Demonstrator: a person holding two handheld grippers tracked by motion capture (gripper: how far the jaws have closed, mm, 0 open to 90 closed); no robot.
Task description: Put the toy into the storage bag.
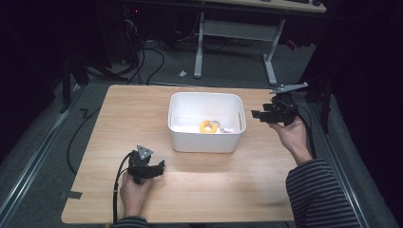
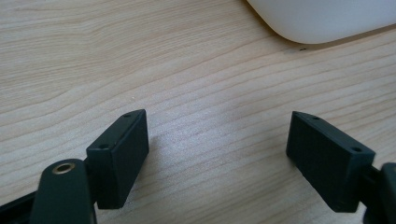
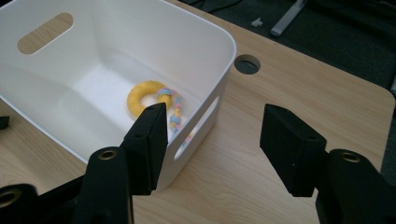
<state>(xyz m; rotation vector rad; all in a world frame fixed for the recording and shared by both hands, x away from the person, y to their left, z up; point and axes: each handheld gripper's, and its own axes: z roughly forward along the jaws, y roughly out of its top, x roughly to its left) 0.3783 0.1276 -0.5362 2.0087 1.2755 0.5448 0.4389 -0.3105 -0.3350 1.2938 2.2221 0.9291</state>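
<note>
Yellow ring toy (image 3: pixel 144 96) with a pastel braided rope (image 3: pixel 175 112) lies inside the white bin (image 1: pixel 205 138), near its right wall. That bin sits in the middle of the wooden table (image 1: pixel 119 123). Just right of the bin, the right gripper (image 1: pixel 261 115) is held up, jaws spread with nothing between them. Near the front edge, the left gripper (image 1: pixel 160 165) rests low, jaws spread wide and empty too.
</note>
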